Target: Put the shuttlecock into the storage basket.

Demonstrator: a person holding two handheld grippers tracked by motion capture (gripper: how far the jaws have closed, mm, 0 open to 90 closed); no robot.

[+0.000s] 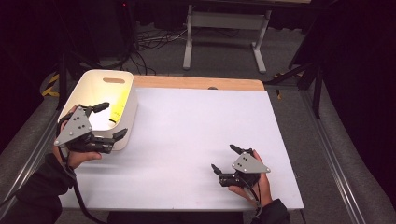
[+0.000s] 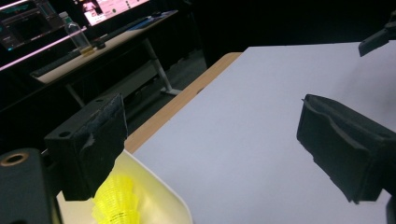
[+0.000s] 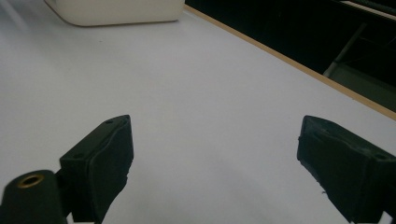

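With the left gripper spread wide and empty over the white bin's near rim, we should dip straight onto the yellow shuttlecock inside, while the right gripper idles open near right.

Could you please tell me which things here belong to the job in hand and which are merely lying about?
In the job:
- white plastic bin
- yellow ribbed plastic object inside it
- left tool, open over the bin
- right tool, open above the white tabletop

Lying about:
- clear bottle on the far desk
- floor cables
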